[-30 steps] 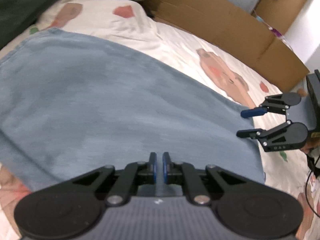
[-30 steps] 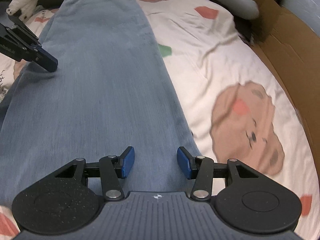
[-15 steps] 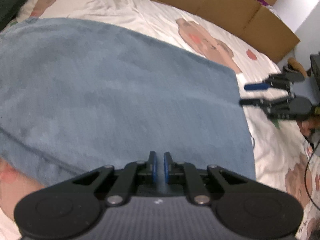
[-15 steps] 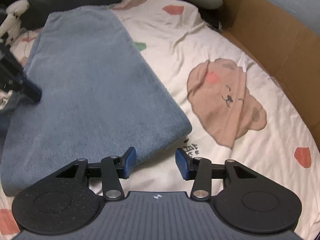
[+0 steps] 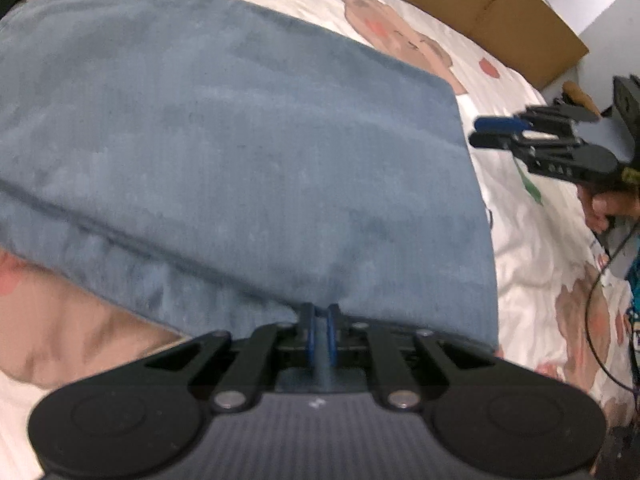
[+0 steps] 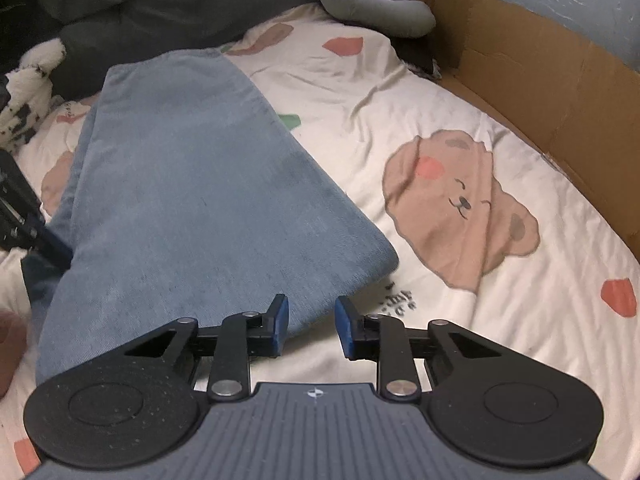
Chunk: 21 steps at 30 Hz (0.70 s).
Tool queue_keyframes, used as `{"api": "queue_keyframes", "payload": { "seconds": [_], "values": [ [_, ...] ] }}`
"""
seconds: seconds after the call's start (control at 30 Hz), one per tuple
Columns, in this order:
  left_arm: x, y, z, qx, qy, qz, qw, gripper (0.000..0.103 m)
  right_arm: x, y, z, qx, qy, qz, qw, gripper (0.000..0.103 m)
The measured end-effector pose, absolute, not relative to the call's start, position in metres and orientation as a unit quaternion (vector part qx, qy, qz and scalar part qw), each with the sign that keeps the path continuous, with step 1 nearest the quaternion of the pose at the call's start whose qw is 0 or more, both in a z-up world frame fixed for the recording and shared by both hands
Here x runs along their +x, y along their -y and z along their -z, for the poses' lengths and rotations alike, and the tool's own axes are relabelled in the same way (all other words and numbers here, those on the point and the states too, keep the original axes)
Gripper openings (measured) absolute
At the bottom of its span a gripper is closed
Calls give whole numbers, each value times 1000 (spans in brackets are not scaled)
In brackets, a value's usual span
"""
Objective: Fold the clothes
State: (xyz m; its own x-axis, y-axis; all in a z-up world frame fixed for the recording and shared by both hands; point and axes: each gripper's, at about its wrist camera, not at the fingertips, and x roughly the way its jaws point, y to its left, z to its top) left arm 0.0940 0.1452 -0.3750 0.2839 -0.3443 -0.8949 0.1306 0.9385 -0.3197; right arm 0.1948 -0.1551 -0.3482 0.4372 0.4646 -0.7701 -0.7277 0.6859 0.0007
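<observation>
Bear-print bedsheet (image 6: 460,92) carries folded blue jeans (image 6: 192,184). Left gripper (image 5: 319,330) pinches their near edge; right gripper (image 6: 308,324), jaws just narrowing, part-open and empty, hovers at the fold's corner. Closing here may miss the denim.

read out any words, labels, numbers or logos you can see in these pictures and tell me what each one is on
Dark printed characters on the bedsheet, just past the folded corner of the blue jeans, near the bear print: too small and blurred to read.
Pale lettering on the side of the right gripper, left wrist view: blurred, unreadable.
Small cross-in-circle mark on the right gripper's own body, right wrist view: a symbol, no words.
Nothing else readable.
</observation>
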Motion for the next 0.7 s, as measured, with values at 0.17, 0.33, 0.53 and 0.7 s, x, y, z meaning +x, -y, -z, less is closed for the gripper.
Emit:
{"api": "queue_keyframes", "payload": {
  "seconds": [0.17,0.33,0.53,0.7],
  "values": [
    [89,-149,361,-102,-567,165,800,8,196,137,351,-178,-386,-379,822,32],
    [95,-147,347,-113,-544,179,812,9,182,126,366,-198,-401,-392,804,30],
    [104,-139,353,-120,-542,182,811,12,152,121,361,-194,-400,-422,790,30],
    [101,-140,360,-121,-555,180,803,14,124,117,359,-198,-400,-452,772,29]
  ]
}}
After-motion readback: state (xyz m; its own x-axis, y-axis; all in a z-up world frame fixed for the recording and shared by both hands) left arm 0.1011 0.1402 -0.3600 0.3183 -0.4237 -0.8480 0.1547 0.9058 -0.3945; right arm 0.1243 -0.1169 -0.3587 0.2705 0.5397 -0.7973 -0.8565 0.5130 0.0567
